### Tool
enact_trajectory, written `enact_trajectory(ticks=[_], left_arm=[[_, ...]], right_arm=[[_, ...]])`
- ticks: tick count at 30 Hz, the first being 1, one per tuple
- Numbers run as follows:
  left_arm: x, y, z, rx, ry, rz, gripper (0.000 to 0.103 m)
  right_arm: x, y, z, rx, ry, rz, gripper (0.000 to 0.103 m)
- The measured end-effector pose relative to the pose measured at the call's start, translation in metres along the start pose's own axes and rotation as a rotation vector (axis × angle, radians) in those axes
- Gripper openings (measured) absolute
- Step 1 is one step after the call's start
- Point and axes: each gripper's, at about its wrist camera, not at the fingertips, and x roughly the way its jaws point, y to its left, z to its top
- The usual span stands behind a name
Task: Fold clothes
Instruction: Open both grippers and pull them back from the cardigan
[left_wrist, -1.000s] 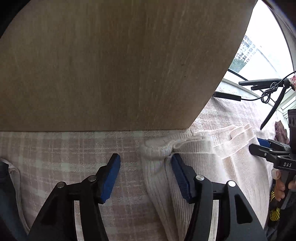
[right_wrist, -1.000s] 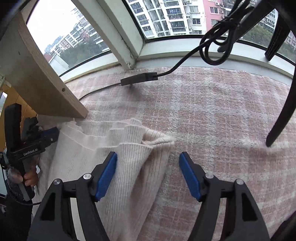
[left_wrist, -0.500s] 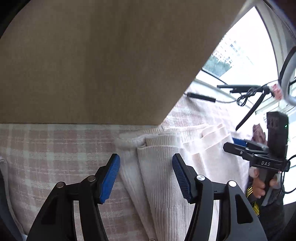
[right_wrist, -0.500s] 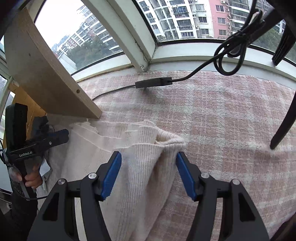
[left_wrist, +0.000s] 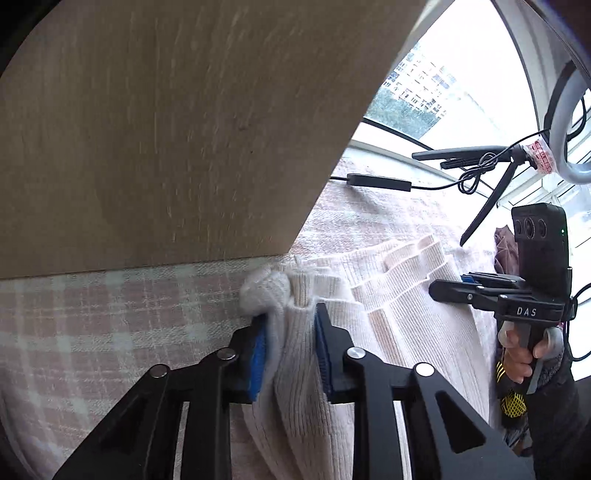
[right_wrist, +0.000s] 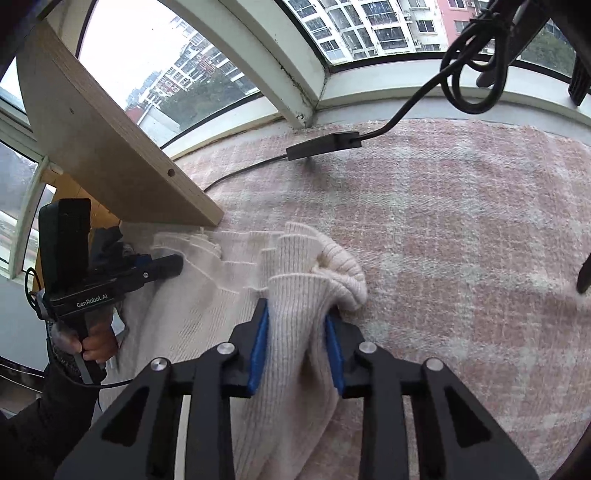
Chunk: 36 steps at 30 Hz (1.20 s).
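A cream ribbed knit garment (left_wrist: 406, 314) lies bunched on a pink plaid cover (left_wrist: 110, 314), just below a wooden board. My left gripper (left_wrist: 290, 321) is closing its jaws on the garment's left corner, and the blue pads squeeze a thick fold. In the right wrist view, my right gripper (right_wrist: 297, 321) is closing likewise on the other corner of the garment (right_wrist: 207, 295), which puckers between the pads. Each gripper also shows from the side in the other's view: the right gripper (left_wrist: 461, 286) and the left gripper (right_wrist: 173, 264), each held by a hand.
A slanted wooden board (left_wrist: 147, 129) overhangs the cover's far left side. A black cable with an adapter block (right_wrist: 325, 146) lies near the window sill. Black tripod legs (left_wrist: 484, 210) and a ring light (left_wrist: 569, 110) stand at the right.
Both grippers' jaws went from wide apart to pinched on the garment's corners. The fabric now bunches up between the pads.
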Motion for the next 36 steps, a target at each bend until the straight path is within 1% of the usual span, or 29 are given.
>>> enact_trajectory(ticks=[4,5,9,12,15,16,17,18,19,20,22,23,25,26,27,29,30,33,34,36], left_arm=[[-0.027,-0.006,-0.007,-0.005,-0.043,-0.045,0.019],[-0.044,-0.004,-0.011,-0.005,-0.057,-0.059,0.018],[-0.102,-0.023,-0.019,0.051,-0.125,-0.067,0.017],[-0.165,-0.036,-0.026,0.112,-0.196,-0.076,0.015],[-0.21,-0.07,-0.027,0.179,-0.295,-0.073,0.014],[-0.226,-0.077,-0.033,0.204,-0.326,-0.061,0.014],[-0.236,-0.084,-0.04,0.22,-0.341,-0.054,0.015],[-0.243,-0.092,-0.048,0.236,-0.353,-0.045,0.015],[-0.241,-0.1,-0.057,0.249,-0.353,-0.026,0.015],[-0.239,-0.103,-0.07,0.261,-0.349,-0.004,0.014],[-0.229,-0.103,-0.107,0.287,-0.319,0.016,0.014],[-0.215,-0.097,-0.131,0.287,-0.25,0.019,0.014],[-0.187,-0.086,-0.179,0.285,-0.113,0.024,0.016],[-0.173,-0.08,-0.203,0.284,-0.044,0.026,0.018],[-0.16,-0.074,-0.227,0.28,0.025,0.031,0.018],[-0.137,-0.06,-0.271,0.249,0.174,0.059,0.015],[-0.13,-0.053,-0.291,0.231,0.232,0.068,0.015],[-0.158,-0.042,-0.307,0.166,0.189,0.038,0.015],[-0.167,-0.041,-0.302,0.162,0.157,0.039,0.015],[-0.185,-0.038,-0.293,0.152,0.092,0.043,0.021]], right_arm=[[-0.023,0.007,-0.007,0.017,-0.058,0.024,0.02],[-0.035,0.011,-0.009,0.007,-0.08,0.032,0.02],[-0.088,0.041,-0.023,-0.051,-0.167,0.048,0.019],[-0.132,0.076,-0.03,-0.132,-0.232,0.01,0.019],[-0.175,0.112,-0.039,-0.214,-0.32,-0.023,0.019],[-0.186,0.121,-0.046,-0.238,-0.345,-0.043,0.019],[-0.197,0.13,-0.052,-0.263,-0.37,-0.065,0.019],[-0.201,0.136,-0.062,-0.283,-0.377,-0.09,0.019],[-0.205,0.142,-0.072,-0.302,-0.382,-0.115,0.019],[-0.204,0.144,-0.085,-0.316,-0.384,-0.146,0.019],[-0.195,0.142,-0.117,-0.335,-0.372,-0.178,0.019],[-0.184,0.137,-0.136,-0.34,-0.356,-0.194,0.019],[-0.154,0.123,-0.18,-0.351,-0.292,-0.264,0.021],[-0.133,0.112,-0.201,-0.344,-0.218,-0.298,0.022],[-0.12,0.098,-0.221,-0.302,-0.136,-0.312,0.022],[-0.096,0.071,-0.26,-0.21,0.026,-0.331,0.022],[-0.083,0.057,-0.28,-0.164,0.108,-0.34,0.022],[-0.116,0.054,-0.301,-0.107,0.047,-0.292,0.022],[-0.13,0.055,-0.3,-0.092,0.01,-0.267,0.022],[-0.152,0.058,-0.287,-0.069,-0.064,-0.226,0.022]])
